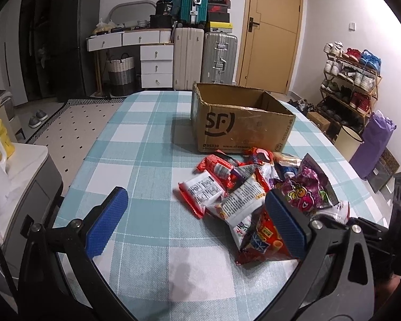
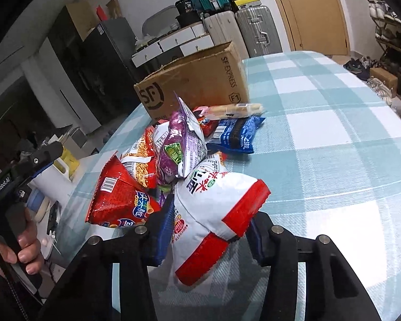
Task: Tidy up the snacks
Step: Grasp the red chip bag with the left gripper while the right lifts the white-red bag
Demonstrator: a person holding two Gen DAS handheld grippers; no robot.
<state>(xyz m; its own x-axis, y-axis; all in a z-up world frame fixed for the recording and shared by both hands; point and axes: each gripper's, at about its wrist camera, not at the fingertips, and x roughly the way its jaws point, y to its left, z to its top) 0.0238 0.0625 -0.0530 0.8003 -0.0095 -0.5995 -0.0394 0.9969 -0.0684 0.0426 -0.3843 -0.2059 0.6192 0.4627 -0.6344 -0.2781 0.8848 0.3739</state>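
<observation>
A pile of snack bags (image 1: 254, 187) lies on the checked tablecloth in front of an open brown cardboard box (image 1: 240, 117). My left gripper (image 1: 196, 222) stands open just left of the pile, with nothing between its blue pads (image 1: 107, 222); its right finger overlaps a red bag (image 1: 262, 243). In the right wrist view my right gripper (image 2: 209, 231) is shut on a white-and-red snack bag (image 2: 216, 195) at the near edge of the pile. Behind it lie a purple bag (image 2: 179, 144), a red bag (image 2: 117, 198) and a blue bag (image 2: 235, 133), with the box (image 2: 195, 83) beyond.
The table (image 1: 147, 139) is oval with a teal and white cloth. A hand (image 2: 26, 243) grips the other gripper's handle at the left edge. Suitcases (image 1: 203, 53), white drawers (image 1: 155, 64), a door and a shoe rack (image 1: 353, 80) stand around the room.
</observation>
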